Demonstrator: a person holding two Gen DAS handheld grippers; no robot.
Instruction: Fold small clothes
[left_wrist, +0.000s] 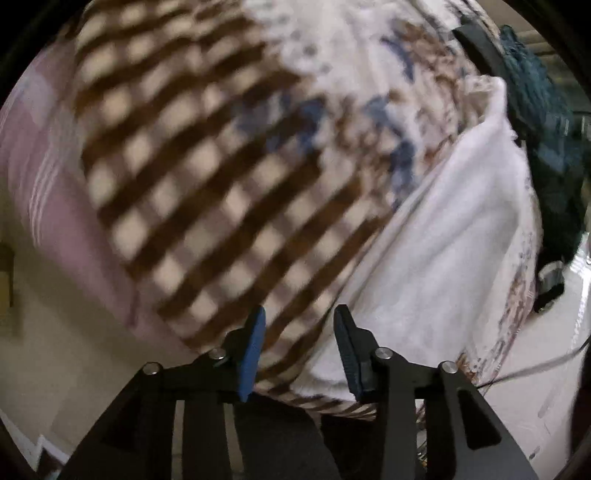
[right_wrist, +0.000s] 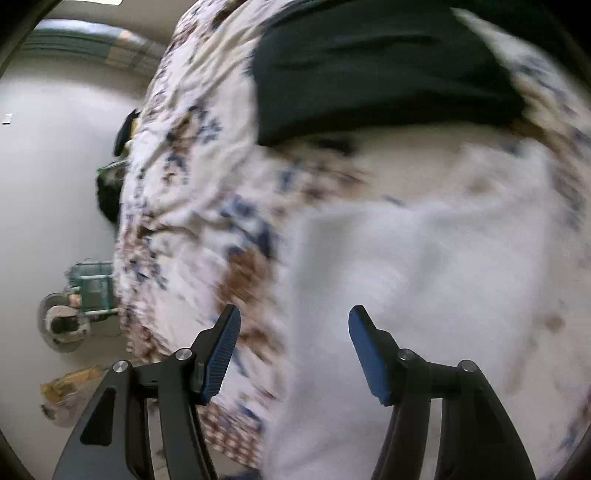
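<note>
Closest to me, my left gripper (left_wrist: 299, 347) has its jaws apart with nothing between the pads; under them I see the near edge of a brown check cloth (left_wrist: 192, 192) and, beside it on the right, a white cloth (left_wrist: 436, 266). My right gripper (right_wrist: 291, 350) is open too, wider, and also empty; it hangs over the same white cloth (right_wrist: 424, 295), which fills the lower right part of its view. Both pictures are blurred, so I cannot tell if any pad touches the fabric. The white cloth lies flat on a bed cover (right_wrist: 192, 192) with blue and brown flowers, and its left edge runs almost straight up from between the right jaws. It looks thin, light and very soft, so I judge it will sag and fold on itself when lifted, and it may slip from a shallow pinch. I would take it at two corners of one edge, one gripper on each, and pinch deep enough to catch only this layer and not the cover below. The check cloth seems a little thicker and lies partly over a pink sheet (left_wrist: 48, 192) at the left. Farther away, a dark green garment (right_wrist: 376, 70) lies on the cover beyond the white cloth; in the left view it appears as a dark teal heap (left_wrist: 539, 122) at the far right. Beyond the bed is a pale floor (right_wrist: 48, 184) with some small objects that I cannot name.
</note>
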